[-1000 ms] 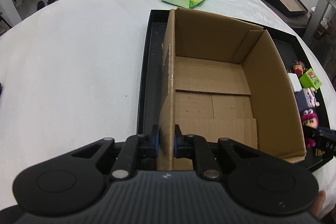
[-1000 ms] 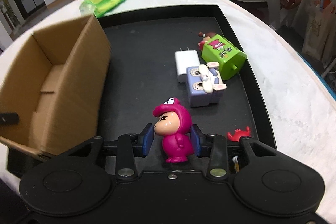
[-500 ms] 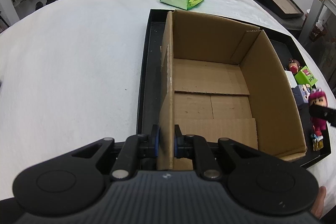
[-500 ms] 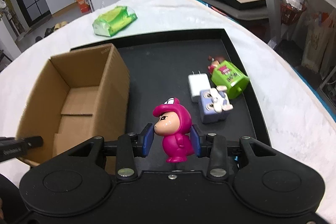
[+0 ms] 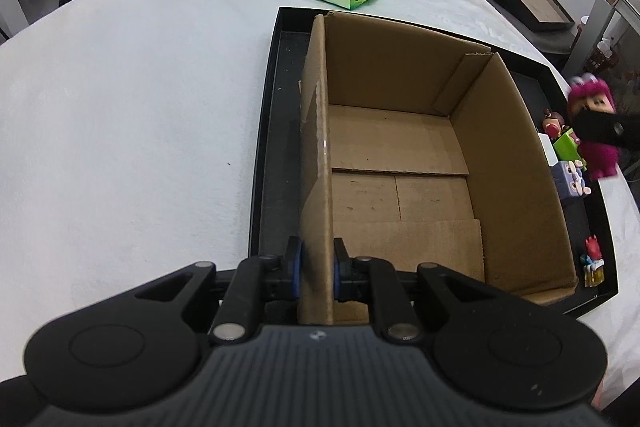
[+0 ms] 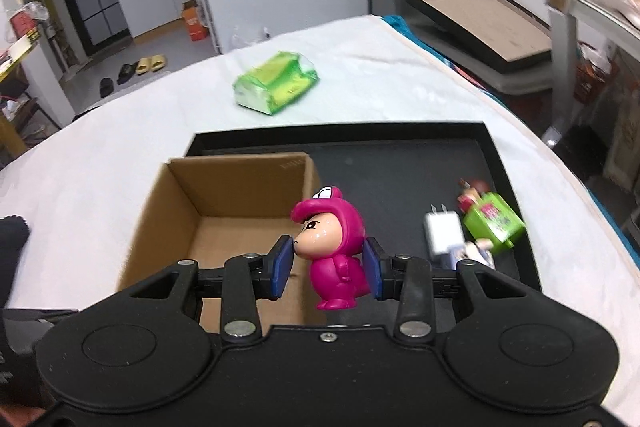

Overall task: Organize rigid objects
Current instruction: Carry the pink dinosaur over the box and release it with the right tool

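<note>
Fingers point(image 5: 316, 269) clamp cardboard box point(image 5: 400, 147) wall; right fingers point(image 6: 326, 263) grip pink figurine point(image 6: 334, 247) above tray point(image 6: 400, 163).

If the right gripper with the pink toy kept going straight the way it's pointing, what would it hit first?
Probably the cardboard box: the right gripper, holding the pink figurine, points down toward the box's right wall and open inside. Depth is hard to judge; it might meet the black tray beside it instead.

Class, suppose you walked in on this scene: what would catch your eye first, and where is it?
The bright pink figurine, clamped in the right gripper in the air beside the empty cardboard box. Next, the left gripper pinching that box's near wall, and the green packet on the white tablecloth beyond.
</note>
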`<state>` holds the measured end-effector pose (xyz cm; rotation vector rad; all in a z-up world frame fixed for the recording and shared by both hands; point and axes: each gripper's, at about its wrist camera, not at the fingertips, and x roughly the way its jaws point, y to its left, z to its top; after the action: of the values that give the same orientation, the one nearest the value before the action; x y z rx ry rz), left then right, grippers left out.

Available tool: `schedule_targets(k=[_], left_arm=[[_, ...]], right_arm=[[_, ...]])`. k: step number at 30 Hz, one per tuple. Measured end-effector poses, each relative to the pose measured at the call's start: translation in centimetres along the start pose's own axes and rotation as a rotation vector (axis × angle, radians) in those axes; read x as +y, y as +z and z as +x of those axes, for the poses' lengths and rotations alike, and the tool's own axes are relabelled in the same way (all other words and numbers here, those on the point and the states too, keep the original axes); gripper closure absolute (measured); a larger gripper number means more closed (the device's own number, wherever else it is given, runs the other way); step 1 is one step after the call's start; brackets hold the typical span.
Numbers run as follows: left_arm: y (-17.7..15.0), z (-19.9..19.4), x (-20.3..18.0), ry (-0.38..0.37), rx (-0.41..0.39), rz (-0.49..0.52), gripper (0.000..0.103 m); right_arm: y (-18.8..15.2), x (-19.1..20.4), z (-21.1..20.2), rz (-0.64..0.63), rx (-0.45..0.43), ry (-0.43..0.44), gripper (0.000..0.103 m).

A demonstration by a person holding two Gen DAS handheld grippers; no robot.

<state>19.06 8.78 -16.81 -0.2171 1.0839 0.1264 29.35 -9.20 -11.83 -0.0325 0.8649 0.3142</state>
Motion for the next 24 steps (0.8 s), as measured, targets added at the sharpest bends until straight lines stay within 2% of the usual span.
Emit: schedule_targets(k=[6, 11, 20, 21, 22, 24], left_arm=[[0.0, 0.0, 0.3, -0.023, 0.021, -0.014, 0.088], [0.1, 0.2, 0.0, -0.033, 0.029, -0.003, 0.087], [0.2, 0.4, 0.7, -0.052, 0.036, -0.043, 0.087], [0.2, 0.4, 0.7, -0.052, 0.035, -0.045, 0.087], [0.4, 0.5, 0.7, -0.050, 0.036, -0.043, 0.087], [0.4, 0.5, 0.5, -0.050, 0.040, -0.033, 0.087]], right_arm=[[1.0, 2.5, 1.5, -0.017, 0.013, 0.074, 0.065], [1.4, 4.3, 3.6, -0.041, 0.043, 0.094, 0.065], [2.2, 5.2, 5.8, 0.002, 0.047, 0.154, 0.064], [2.4, 5.3, 5.6, -0.001, 0.035, 0.168, 0.060], [2.5, 5.4, 5.4, -0.008, 0.028, 0.177, 0.049], [2.6, 5.4, 4.9, -0.019, 0.010, 0.170, 0.038]])
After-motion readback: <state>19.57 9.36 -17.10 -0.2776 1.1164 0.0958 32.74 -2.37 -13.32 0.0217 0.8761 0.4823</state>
